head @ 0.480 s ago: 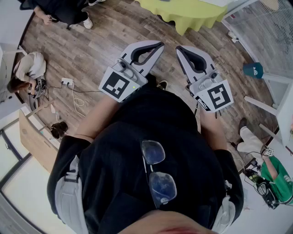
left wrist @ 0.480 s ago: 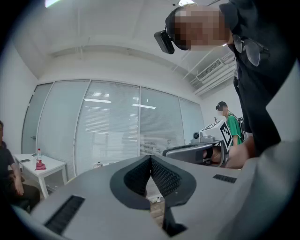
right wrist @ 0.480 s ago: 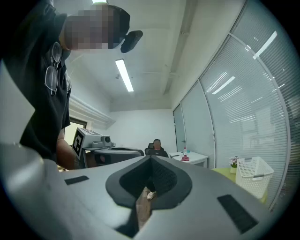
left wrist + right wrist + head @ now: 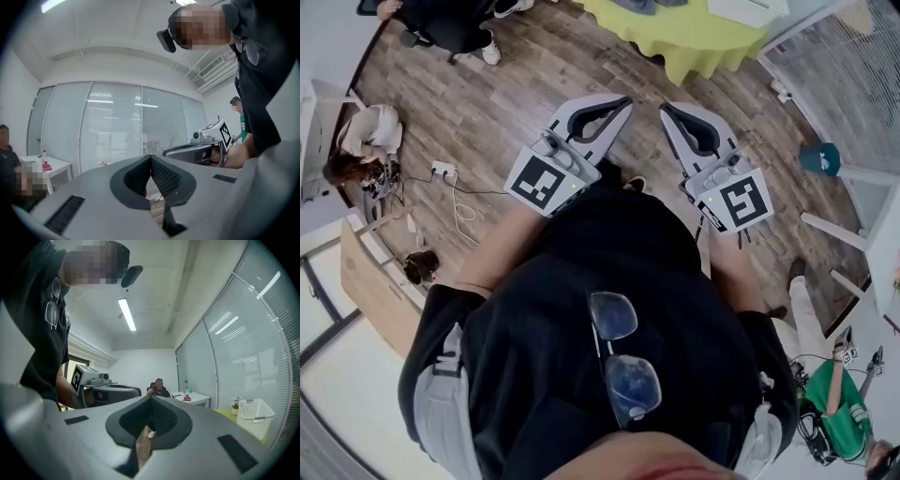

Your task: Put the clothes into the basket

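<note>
Both grippers are held out in front of the person's chest, short of the green table [image 4: 698,36] and not touching it. Left gripper [image 4: 623,100]: pads pressed together, nothing between them. Right gripper [image 4: 667,108]: same, pads closed flat on each other, empty. The task hasn't started.

The clothes [image 4: 645,5] are probably the dark fabric on the far part of the table, but it is cut off by the frame edge, so I'm not sure. The white basket [image 4: 255,417] stands on the table's right side in the right gripper view, well apart from both grippers.

Risks from here:
- Both sets of jaws are shut. Reaching in like this would only push the fabric across the table, so they need to open before contact.
- The table cover hangs loose over the table edge. A low pinch could catch the cover along with the garment and drag everything toward the person.
- A grab on one corner could leave the garment trailing, and it could snag the basket rim or tip the light basket off the table.
- The grippers are close together. If both go for the same spot, the jaws could knock into each other.
- The white cable [image 4: 457,202] on the floor left of the table is a trip hazard only if the person steps that way.
</note>
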Tool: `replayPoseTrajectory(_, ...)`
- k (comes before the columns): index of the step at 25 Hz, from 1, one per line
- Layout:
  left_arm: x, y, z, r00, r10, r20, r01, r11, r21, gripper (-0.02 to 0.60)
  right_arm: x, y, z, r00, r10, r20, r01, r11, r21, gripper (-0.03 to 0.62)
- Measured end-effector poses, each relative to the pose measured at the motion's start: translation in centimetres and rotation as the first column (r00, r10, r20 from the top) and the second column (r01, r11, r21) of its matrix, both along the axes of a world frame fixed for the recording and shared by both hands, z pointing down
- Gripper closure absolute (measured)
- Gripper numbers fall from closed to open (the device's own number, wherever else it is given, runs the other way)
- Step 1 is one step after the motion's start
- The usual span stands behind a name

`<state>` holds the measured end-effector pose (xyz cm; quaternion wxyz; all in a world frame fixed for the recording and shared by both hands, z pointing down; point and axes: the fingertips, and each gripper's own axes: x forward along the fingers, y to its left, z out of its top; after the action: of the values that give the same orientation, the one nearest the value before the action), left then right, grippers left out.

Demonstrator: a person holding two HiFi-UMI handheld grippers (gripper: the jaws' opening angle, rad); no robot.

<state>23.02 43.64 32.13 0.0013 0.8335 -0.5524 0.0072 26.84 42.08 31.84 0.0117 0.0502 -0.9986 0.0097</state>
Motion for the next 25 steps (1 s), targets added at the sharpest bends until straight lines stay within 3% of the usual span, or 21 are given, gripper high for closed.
replayPoseTrajectory(7, -2.6, -0.2, 0.0, 1.000, -0.031, 0.004, 0.031, 0.999, -0.018, 0.571, -2.1, -0.2, 0.5, 1.000, -0.017, -0.014, 0.016, 0.999, -0.031, 0.566)
replayPoseTrajectory(13, -5.2, -2.2, 0.3, 1.000, -0.013, 0.005, 0.013, 1.000, -0.003, 0.571, -4.7, -2.3, 0.6, 1.000, 0.006, -0.025, -0.006, 1.000, -0.030, 0.566)
replayPoseTrajectory(25, -13.8, -6.3, 1.1, 0.999, 0.024, -0.021, -0.025, 1.000, -0.018, 0.571, -13.2, -6.8, 1.2, 0.996, 0.050, -0.071, -0.053, 0.998, -0.040, 0.566)
